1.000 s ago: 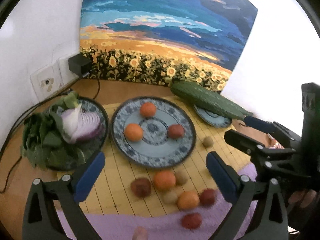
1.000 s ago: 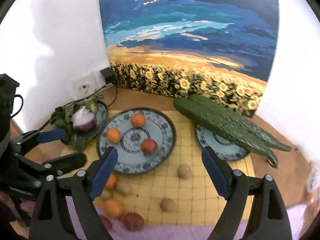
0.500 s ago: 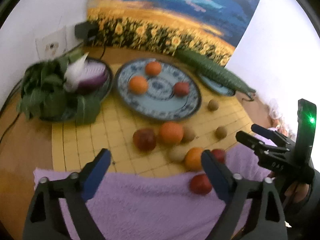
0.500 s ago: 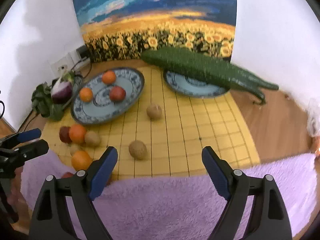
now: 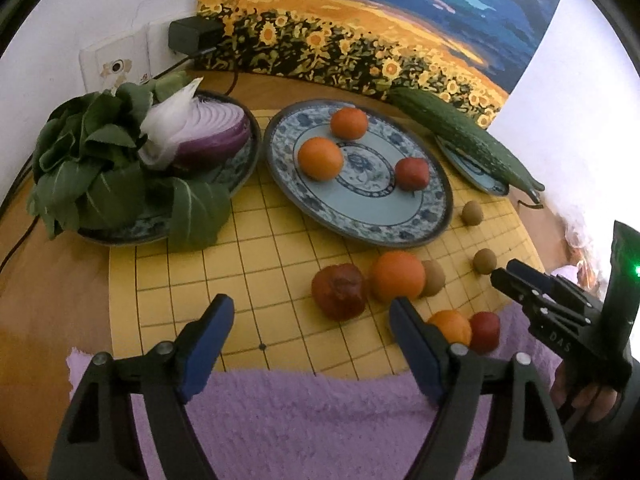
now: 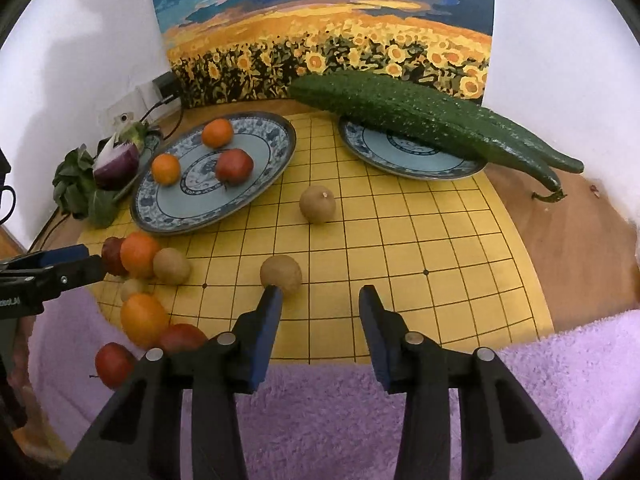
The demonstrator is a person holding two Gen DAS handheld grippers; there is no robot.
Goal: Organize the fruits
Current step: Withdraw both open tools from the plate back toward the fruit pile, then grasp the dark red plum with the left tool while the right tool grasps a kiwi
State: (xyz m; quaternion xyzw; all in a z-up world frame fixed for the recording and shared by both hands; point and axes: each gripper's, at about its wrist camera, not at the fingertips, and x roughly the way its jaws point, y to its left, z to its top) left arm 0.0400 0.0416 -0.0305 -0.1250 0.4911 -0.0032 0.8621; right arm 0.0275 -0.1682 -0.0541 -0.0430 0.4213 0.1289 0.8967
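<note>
Hovering over the near edge of the bench, I hold my left jaws (image 5: 310, 320) wide, narrowing slightly, with nothing between them; they hang above the yellow grid mat (image 5: 248, 280) and the purple towel (image 5: 304, 420). My right jaws (image 6: 318, 306) are closing on empty air, far narrower than a second ago, when they stood as wide as the left pair. Both cameras sat higher then; now the mat fills more of each view and the painting's sky is cut off at the top.

Loose fruit lies at the mat's near edge: a dark red fruit (image 5: 339, 292), an orange (image 5: 397, 276) touching it, a brown round fruit (image 5: 434, 278) behind that, then another orange (image 5: 450, 326) and a red fruit (image 5: 485, 330) by the towel. Two more brown fruits (image 6: 318, 204) (image 6: 281, 274) sit mid-mat. The large blue patterned plate (image 5: 424, 216) carries two oranges and one red fruit.

A smaller plate (image 6: 368, 152) bears long cucumbers (image 6: 420, 116). Toward the left edge, a third plate holds a halved red onion (image 5: 208, 132) and leafy greens (image 5: 100, 168). The sunflower painting (image 6: 328, 52) leans on the white wall, beside a wall socket (image 5: 116, 66) with a black charger (image 5: 192, 36).
</note>
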